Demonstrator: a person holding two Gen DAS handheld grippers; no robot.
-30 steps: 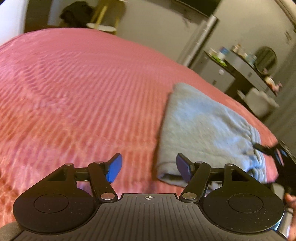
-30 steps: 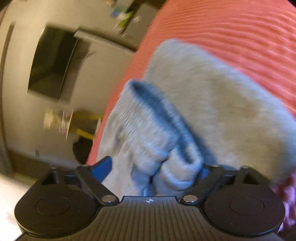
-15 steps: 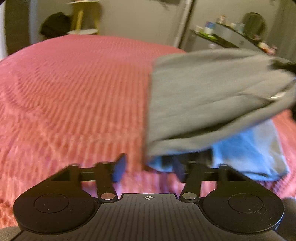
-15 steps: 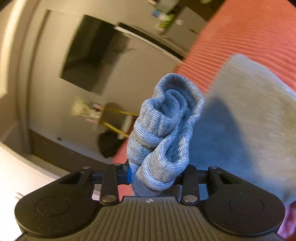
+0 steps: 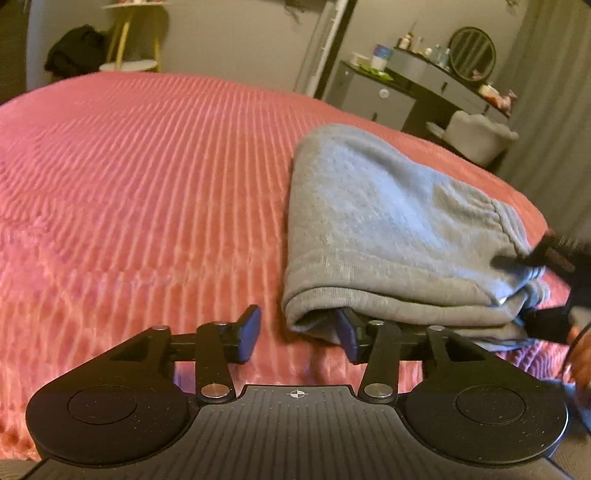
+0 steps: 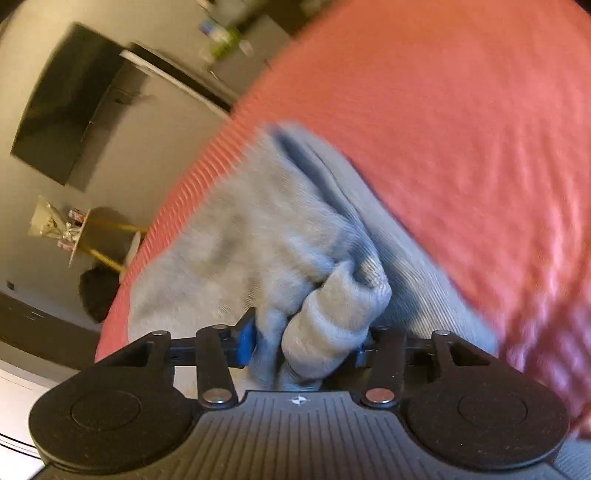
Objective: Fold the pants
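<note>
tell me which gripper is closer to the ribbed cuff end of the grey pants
Right. The right gripper is shut on the bunched cuff. The left gripper is open at the folded edge of the pants, away from it.

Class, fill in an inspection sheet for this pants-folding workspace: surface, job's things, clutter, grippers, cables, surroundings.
Surface: pink ribbed bedspread covering the bed.
Job's things: grey pants, folded into a stack of layers, lying toward the right side of the bed.
Clutter: nothing seen on the bed besides the pants.
Grippers: left gripper open, one jaw tucked under the stack's near corner; right gripper shut on a bunched part of the pants.
Cables: one thin dark cable at the right edge, beside the person's hand.
Surroundings: dresser with round mirror, grey chair, wall-mounted screen, yellow-legged stand.
</note>
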